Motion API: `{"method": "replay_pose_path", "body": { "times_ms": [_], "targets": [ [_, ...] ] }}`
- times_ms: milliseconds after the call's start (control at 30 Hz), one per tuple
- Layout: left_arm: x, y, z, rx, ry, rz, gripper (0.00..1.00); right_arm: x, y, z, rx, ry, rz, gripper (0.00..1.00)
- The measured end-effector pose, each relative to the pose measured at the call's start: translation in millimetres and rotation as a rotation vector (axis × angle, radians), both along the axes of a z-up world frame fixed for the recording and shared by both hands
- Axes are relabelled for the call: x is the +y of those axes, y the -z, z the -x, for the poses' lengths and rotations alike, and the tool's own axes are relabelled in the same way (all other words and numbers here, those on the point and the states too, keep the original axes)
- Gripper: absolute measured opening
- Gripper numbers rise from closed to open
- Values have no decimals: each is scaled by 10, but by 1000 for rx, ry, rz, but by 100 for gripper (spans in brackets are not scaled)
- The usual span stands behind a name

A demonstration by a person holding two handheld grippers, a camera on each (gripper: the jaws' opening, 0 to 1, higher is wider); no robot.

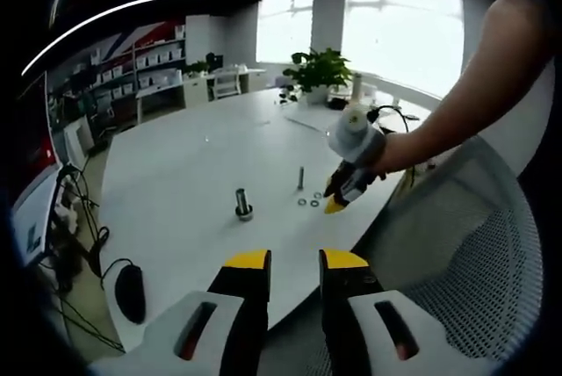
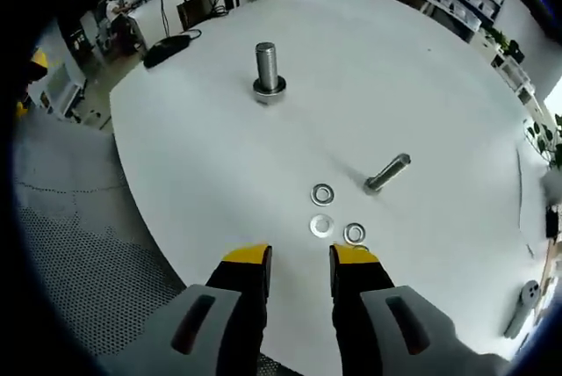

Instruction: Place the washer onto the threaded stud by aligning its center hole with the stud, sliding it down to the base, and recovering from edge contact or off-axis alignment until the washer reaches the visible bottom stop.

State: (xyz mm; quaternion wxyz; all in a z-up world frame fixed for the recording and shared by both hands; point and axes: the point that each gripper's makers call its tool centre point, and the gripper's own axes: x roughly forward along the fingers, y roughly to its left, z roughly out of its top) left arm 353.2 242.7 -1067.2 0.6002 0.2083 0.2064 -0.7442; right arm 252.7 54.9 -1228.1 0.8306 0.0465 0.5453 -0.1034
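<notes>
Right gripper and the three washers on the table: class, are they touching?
Apart. The right gripper view shows white table between the open right gripper and the washers, though the nearest lies close.

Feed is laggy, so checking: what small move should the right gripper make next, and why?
Probably ease the right gripper down over the nearest washer. Its fingers are open and empty, three washers lie loose on the table, and the upright stud carries none yet.
</notes>
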Motion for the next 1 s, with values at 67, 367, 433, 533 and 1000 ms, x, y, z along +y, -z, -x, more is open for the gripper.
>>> {"method": "replay_pose_path", "body": {
  "times_ms": [67,367,433,533,1000],
  "targets": [
    [2,3,-4,0,-2,-3,20,31,-47,-8,30,-19,12,29],
    [2,1,-12,-4,-3,-3,20,-104,140,-82,48,16,-2,28],
    [-4,-2,-21,-5,-5,-1,20,18,12,-92,35,2,1,26],
    [-2,-6,-21,-3,-7,2,20,-94,112,-123,39,2,-27,24],
    [-7,4,-12,-2,-1,-5,20,-31,78,-135,138,-130,-57,18]
  ]
}}
